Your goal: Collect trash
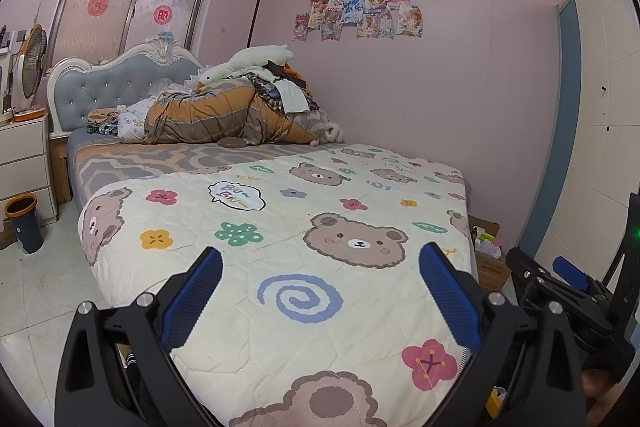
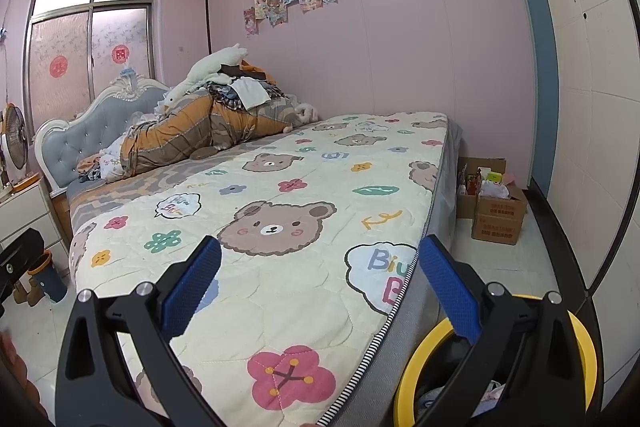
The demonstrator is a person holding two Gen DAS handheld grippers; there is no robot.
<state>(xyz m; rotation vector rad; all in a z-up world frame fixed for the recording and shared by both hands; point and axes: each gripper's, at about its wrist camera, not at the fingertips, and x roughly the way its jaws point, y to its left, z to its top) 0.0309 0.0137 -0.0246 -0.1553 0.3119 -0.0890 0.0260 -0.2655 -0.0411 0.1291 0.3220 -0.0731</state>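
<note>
while both the left hand-held gripper (image 1: 320, 291) and right hand-held gripper (image 2: 320, 287) hover wide and empty over the bed (image 1: 320, 211), scan it slowly for trash first.

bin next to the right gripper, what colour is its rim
Yellow. The bin's rim shows best in the right wrist view, low beside the bed.

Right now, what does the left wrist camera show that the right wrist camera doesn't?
Only the left view shows the right gripper at its right edge, with the left gripper open in front. Only the right view shows a yellow-rimmed bin beside the bed's foot. Both share the bear quilt, the cardboard boxes, and the small dark bin by the nightstand.
</note>
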